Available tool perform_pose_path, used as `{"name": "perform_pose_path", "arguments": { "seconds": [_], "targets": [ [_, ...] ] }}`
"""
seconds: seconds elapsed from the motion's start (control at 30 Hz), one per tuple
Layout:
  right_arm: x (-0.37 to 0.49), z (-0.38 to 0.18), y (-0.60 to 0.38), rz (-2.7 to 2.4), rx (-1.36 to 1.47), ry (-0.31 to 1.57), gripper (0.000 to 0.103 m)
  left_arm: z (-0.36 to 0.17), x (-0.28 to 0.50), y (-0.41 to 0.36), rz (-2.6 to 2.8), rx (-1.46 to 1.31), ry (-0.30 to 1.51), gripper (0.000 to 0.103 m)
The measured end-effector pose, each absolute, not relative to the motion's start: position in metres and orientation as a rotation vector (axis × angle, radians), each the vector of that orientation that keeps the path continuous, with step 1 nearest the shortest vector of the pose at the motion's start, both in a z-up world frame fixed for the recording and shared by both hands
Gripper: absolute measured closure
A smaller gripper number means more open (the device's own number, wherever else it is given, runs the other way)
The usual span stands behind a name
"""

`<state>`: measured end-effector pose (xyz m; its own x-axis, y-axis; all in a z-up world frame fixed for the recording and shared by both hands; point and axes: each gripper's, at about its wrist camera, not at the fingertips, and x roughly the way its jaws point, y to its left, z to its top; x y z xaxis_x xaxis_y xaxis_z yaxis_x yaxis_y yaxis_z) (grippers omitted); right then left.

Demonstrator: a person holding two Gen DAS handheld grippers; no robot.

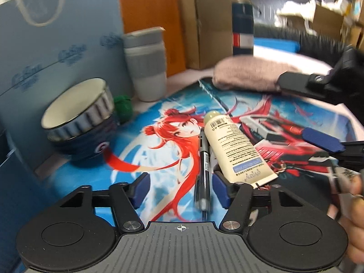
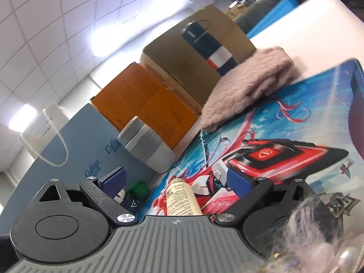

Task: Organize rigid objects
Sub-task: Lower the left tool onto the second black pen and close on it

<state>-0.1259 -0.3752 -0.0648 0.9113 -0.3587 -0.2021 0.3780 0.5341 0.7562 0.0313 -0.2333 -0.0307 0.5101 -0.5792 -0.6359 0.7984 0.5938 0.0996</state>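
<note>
Hovering low over the printed desk mat, the left gripper is holding its fingers wide with nothing between them, while a black pen is lying just ahead beside a cream tube. The right gripper is spreading wide around the tube's cap end, pads apart from it. Further back a dark bowl, grey cup and pink cloth are sitting before cardboard boxes

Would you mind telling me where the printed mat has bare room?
Free: the mat between the dark blue bowl and the black pen. Crowded: pen and cream tube lie together; the pink cloth covers the far edge.
</note>
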Motion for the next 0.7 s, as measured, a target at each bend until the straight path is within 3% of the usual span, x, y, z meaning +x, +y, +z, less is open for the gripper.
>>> {"name": "perform_pose_path", "arguments": {
  "seconds": [0.1,0.3,0.37,0.5,0.7],
  "targets": [
    [-0.126,-0.069,-0.381,-0.446,0.954,0.038,0.008,-0.033,0.04,-0.251,-0.855,0.424,0.618,0.056],
    [-0.125,-0.072,-0.382,-0.436,0.975,0.05,0.007,-0.034,0.061,-0.274,-0.854,0.377,0.672,0.06],
    [-0.125,-0.074,-0.382,-0.429,0.978,0.056,0.007,-0.034,0.068,-0.275,-0.863,0.341,0.697,0.067],
    [-0.124,-0.074,-0.381,-0.422,0.982,0.063,0.007,-0.033,0.071,-0.271,-0.859,0.344,0.7,0.094],
    [-0.123,-0.074,-0.38,-0.427,0.972,0.067,0.007,-0.028,0.074,-0.24,-0.853,0.257,0.701,0.095]
  ]
}}
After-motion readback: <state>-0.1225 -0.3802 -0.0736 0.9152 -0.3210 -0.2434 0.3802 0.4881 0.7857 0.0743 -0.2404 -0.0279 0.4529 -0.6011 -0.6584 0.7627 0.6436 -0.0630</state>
